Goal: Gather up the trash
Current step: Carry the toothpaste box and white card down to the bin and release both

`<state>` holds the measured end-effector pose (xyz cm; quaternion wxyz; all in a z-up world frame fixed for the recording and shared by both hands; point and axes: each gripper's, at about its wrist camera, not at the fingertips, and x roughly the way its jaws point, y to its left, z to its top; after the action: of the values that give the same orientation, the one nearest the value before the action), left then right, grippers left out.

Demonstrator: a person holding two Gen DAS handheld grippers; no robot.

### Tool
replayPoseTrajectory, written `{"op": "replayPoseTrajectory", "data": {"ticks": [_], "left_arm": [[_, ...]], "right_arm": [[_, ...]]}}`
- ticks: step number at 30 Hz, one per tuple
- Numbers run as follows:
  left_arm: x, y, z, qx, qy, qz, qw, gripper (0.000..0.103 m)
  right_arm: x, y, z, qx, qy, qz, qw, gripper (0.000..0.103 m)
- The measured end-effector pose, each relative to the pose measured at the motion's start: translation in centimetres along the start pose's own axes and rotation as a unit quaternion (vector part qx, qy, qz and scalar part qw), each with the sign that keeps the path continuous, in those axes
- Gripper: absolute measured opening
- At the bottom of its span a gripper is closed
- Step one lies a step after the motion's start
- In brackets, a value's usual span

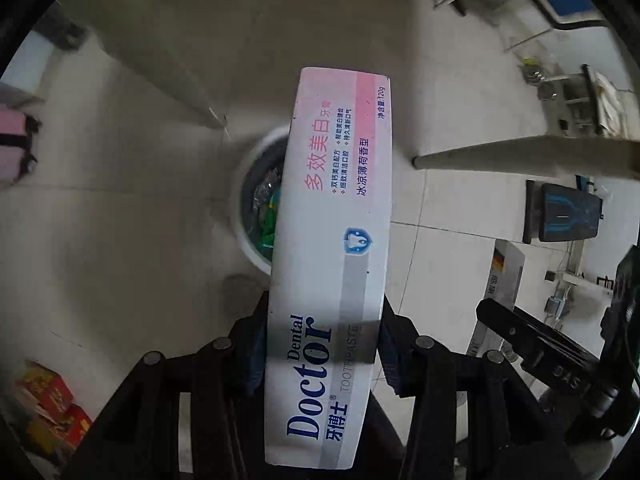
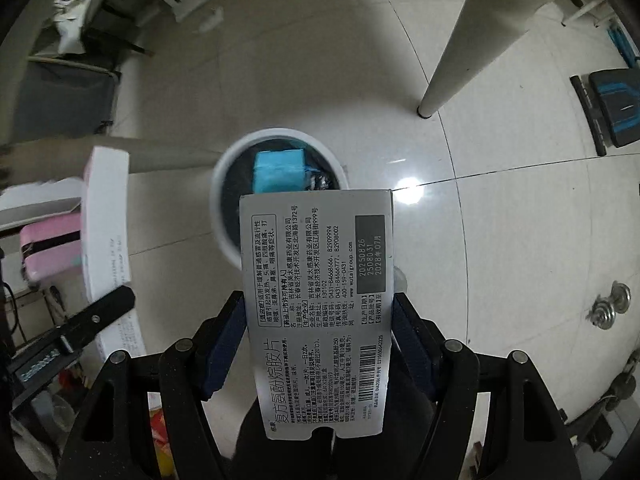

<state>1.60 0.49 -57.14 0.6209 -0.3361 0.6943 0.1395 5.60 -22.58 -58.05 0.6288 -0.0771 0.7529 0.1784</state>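
Left wrist view: left gripper (image 1: 324,344) pinches a white toothpaste box (image 1: 332,248) by its long edges, the box's far end over the white bin (image 1: 256,240) on open tiled floor (image 1: 120,220); table leg (image 1: 520,156) off right. Right wrist view: right gripper (image 2: 318,332) clamps a grey medicine box (image 2: 320,304) over the bin's near rim (image 2: 224,236), blue carton (image 2: 278,171) inside, floor free rightward.

Left gripper (image 1: 324,344): black linkage arms joined by round grey pivot pins, with dark blue pads (image 1: 390,354) lining the fingers. Right gripper (image 2: 318,344): matching black linkage, grey pins, blue pads (image 2: 222,350); white lettering marks one black bar.
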Motion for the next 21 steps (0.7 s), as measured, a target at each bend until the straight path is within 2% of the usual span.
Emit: {"op": "replayPoseTrajectory", "data": {"ticks": [2, 5, 9, 11, 12, 13, 14, 15, 17, 21], "left_arm": [[4.0, 0.8, 2.4, -0.009, 0.018, -0.011, 0.9997, 0.043], [8.0, 0.8, 4.8, 0.003, 0.038, -0.017, 0.9991, 0.044], [11.8, 0.7, 6.7, 0.015, 0.061, -0.021, 0.9978, 0.046], [12.2, 1.0, 7.2, 0.009, 0.058, -0.024, 0.9980, 0.059], [12.1, 1.2, 7.2, 0.005, 0.055, -0.026, 0.9981, 0.076], [12.0, 1.3, 7.3, 0.002, 0.050, -0.027, 0.9984, 0.087], [11.6, 1.8, 7.4, -0.001, 0.045, -0.025, 0.9987, 0.089], [11.0, 2.1, 7.3, -0.001, 0.039, -0.024, 0.9989, 0.090], [10.1, 2.3, 6.7, 0.000, 0.024, -0.012, 0.9997, 0.090], [6.1, 3.2, 4.8, 0.011, -0.027, 0.039, 0.9988, 0.090]], "right_arm": [[2.7, -0.3, 1.8, 0.002, 0.005, 0.008, 1.000, 0.073], [7.1, -0.5, 4.1, 0.006, 0.009, 0.020, 1.000, 0.074], [12.2, -0.4, 6.3, 0.019, 0.019, 0.046, 0.999, 0.074], [14.0, -0.1, 6.9, 0.022, 0.026, 0.064, 0.997, 0.074], [14.9, -0.1, 7.3, 0.023, 0.025, 0.076, 0.997, 0.074], [15.4, -0.2, 7.4, 0.020, 0.024, 0.084, 0.996, 0.077], [15.6, -0.3, 7.4, 0.018, 0.022, 0.088, 0.996, 0.093], [15.9, -0.3, 7.5, 0.019, 0.020, 0.092, 0.995, 0.102], [15.6, -0.4, 7.2, 0.012, 0.011, 0.090, 0.996, 0.103], [13.8, -0.6, 6.2, 0.001, 0.001, 0.069, 0.998, 0.103]]}}
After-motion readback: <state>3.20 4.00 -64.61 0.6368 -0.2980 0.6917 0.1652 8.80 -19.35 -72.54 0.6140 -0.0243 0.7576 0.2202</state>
